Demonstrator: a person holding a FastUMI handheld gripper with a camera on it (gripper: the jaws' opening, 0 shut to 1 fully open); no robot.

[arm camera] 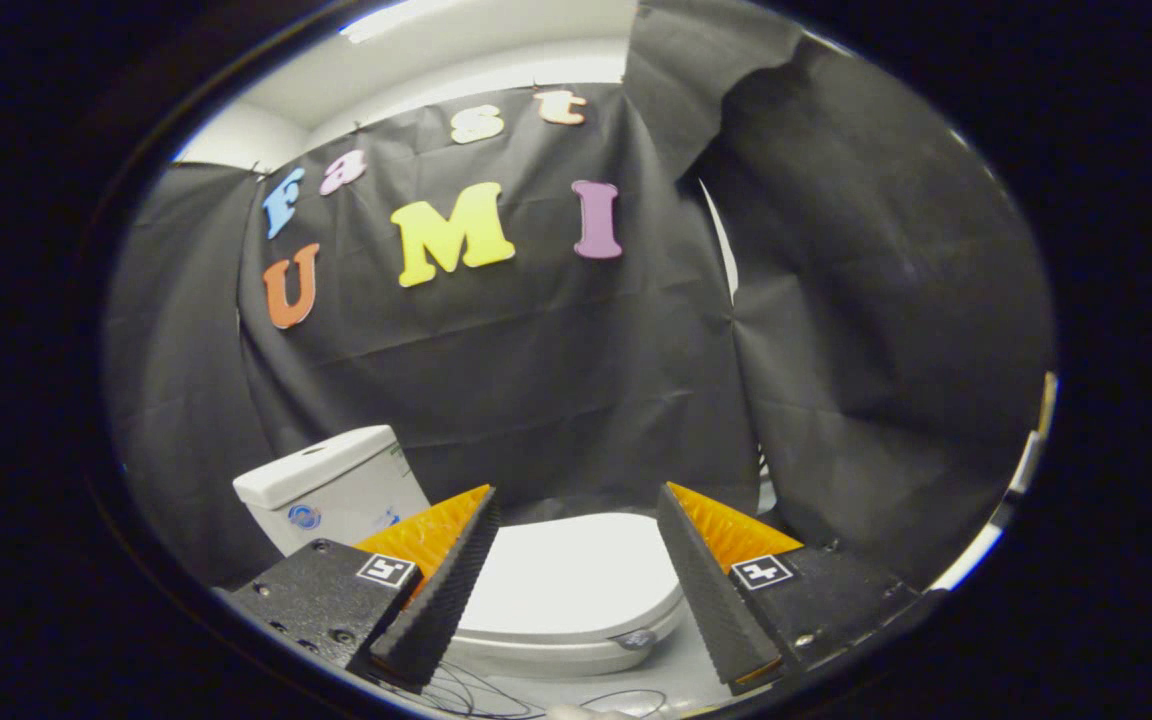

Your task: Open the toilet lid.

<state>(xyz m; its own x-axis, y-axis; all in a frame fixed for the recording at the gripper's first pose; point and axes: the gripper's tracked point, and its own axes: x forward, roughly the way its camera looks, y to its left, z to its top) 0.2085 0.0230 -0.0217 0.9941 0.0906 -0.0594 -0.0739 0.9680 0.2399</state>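
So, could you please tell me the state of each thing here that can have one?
toilet lid: closed, lying flat on the bowl, untouched.
toilet tank: cover in place on top.
gripper: open, fingers spread wide, nothing between them, lid seen beyond the gap.

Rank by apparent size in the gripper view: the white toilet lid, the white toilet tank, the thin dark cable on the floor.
1. White toilet lid, closed, framed between the open hand-held gripper fingers; nearness may exaggerate it.
2. White toilet tank.
3. Thin dark cable.
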